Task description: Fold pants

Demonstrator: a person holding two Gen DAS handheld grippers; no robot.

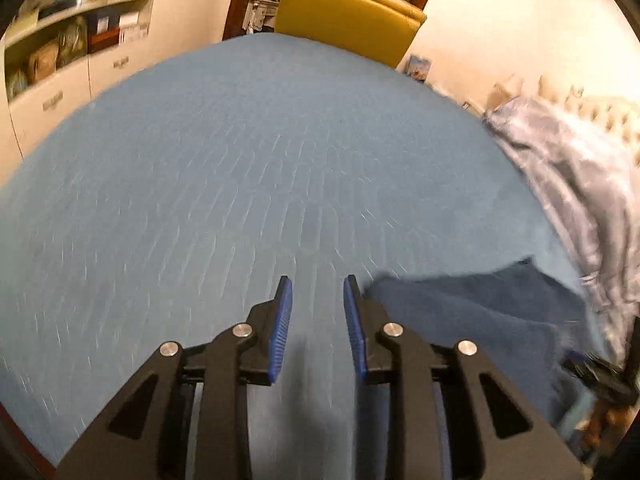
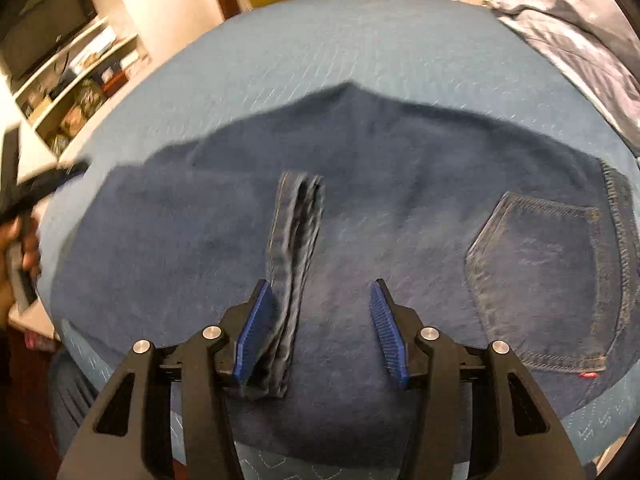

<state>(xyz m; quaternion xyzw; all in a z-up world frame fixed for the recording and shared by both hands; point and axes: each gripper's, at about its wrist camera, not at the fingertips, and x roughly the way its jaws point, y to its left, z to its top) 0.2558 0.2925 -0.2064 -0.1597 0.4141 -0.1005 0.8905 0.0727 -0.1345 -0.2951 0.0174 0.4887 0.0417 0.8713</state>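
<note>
Pants (image 2: 360,184): one dark denim pair is lying spread flat across the blue quilted bench (image 2: 360,48), one back pocket (image 2: 540,280) showing at the right. The right gripper (image 2: 320,322) is hovering over them with jaws wide apart, gripping nothing; its left pad is touching a folded hem strip (image 2: 296,248). The left gripper (image 1: 317,320) is hanging over bare bench cover, jaws parted and empty, the pants' edge just beside it. One yellow chair (image 1: 348,12) is standing at the far edge; crumpled grey fabric (image 1: 568,176) is crowding the right side.
</note>
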